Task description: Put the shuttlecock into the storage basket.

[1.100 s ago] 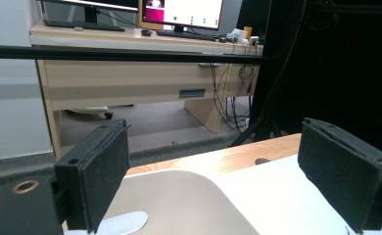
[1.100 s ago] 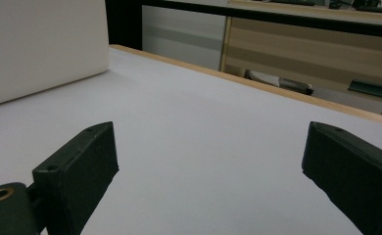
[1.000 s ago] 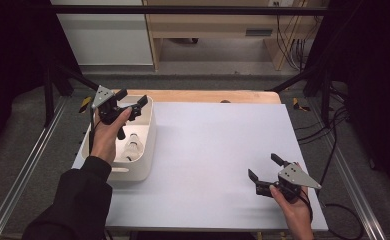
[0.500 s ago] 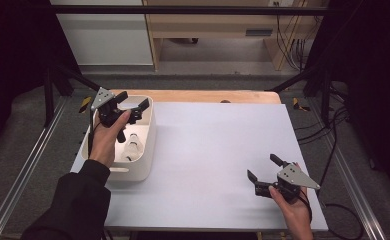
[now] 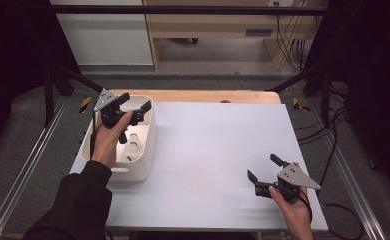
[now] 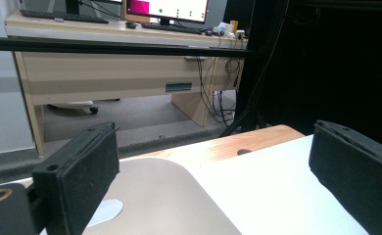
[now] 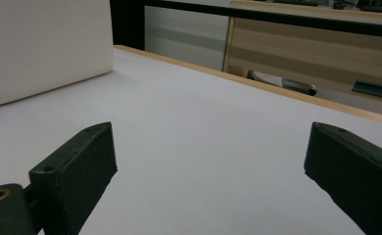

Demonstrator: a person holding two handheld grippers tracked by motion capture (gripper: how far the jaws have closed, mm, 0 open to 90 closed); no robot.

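Hovering over the white bin [image 5: 145, 150], the left gripper [image 5: 131, 106] has just been opening, empty, above a white bottle [image 5: 133, 145]. Its own view shows jaws wide above the bin [image 6: 179, 205]. The right gripper [image 7: 208, 186] gapes empty over the table [image 7: 203, 122].

I see a matt white plastic bin [image 5: 144, 162] on a smooth, matt white sheet [image 5: 218, 155] over a pale wooden table [image 5: 198, 96]; the jaw pads look rough black foam.
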